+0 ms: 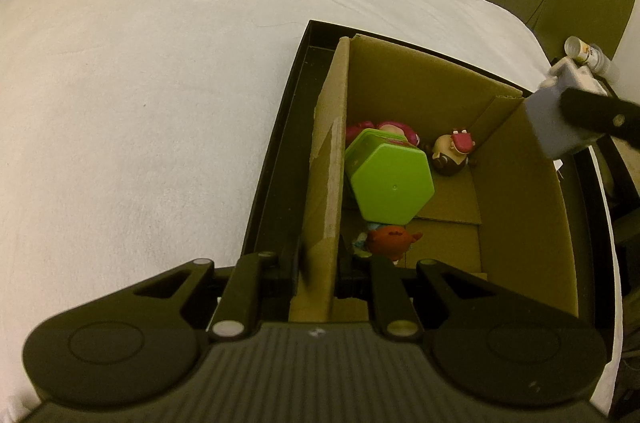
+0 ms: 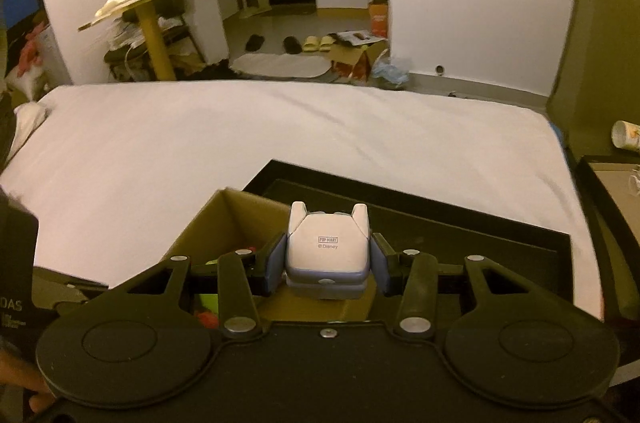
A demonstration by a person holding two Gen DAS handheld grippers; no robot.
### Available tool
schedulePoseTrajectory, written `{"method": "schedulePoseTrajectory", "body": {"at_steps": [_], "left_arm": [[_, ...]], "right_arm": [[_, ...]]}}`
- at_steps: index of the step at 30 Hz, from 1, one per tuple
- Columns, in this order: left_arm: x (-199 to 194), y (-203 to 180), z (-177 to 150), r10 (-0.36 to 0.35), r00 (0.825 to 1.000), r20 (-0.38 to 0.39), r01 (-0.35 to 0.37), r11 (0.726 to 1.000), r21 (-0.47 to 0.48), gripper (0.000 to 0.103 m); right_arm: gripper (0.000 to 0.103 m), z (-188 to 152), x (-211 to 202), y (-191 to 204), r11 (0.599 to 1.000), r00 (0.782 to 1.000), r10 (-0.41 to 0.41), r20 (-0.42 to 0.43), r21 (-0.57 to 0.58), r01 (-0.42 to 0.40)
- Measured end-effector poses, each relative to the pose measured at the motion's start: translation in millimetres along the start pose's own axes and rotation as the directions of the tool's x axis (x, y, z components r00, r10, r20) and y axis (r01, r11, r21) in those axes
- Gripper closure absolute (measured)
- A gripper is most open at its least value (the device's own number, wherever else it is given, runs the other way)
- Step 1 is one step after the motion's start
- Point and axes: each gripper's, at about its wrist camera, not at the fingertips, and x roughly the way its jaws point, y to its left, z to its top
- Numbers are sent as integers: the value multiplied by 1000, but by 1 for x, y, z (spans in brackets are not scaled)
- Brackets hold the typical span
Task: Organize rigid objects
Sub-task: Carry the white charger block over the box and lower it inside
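Left tongs [image 1: 318,263]: clenched on the near wall of the carton [image 1: 520,191], steadying it. Ahead of them, inside the carton, lie a red toy [image 1: 390,241], a green tub [image 1: 390,185], a pink toy [image 1: 394,131] and a doll [image 1: 454,151]. Right tongs [image 2: 327,259]: clenched on a white figure [image 2: 327,247], held above the carton's rim, the black tray [image 2: 460,223] beyond. Step in hand, as judged: stowing the figure. Next move calls for lowering it into free floor right of the tub, then releasing.
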Motion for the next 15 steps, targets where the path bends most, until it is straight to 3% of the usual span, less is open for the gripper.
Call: {"method": "schedulePoseTrajectory", "body": {"at_steps": [15], "left_arm": [[0, -1, 0, -2, 1000, 1, 2, 1000, -3, 89]], "right_arm": [[59, -13, 28, 31, 995, 995, 13, -103, -98, -23]]}}
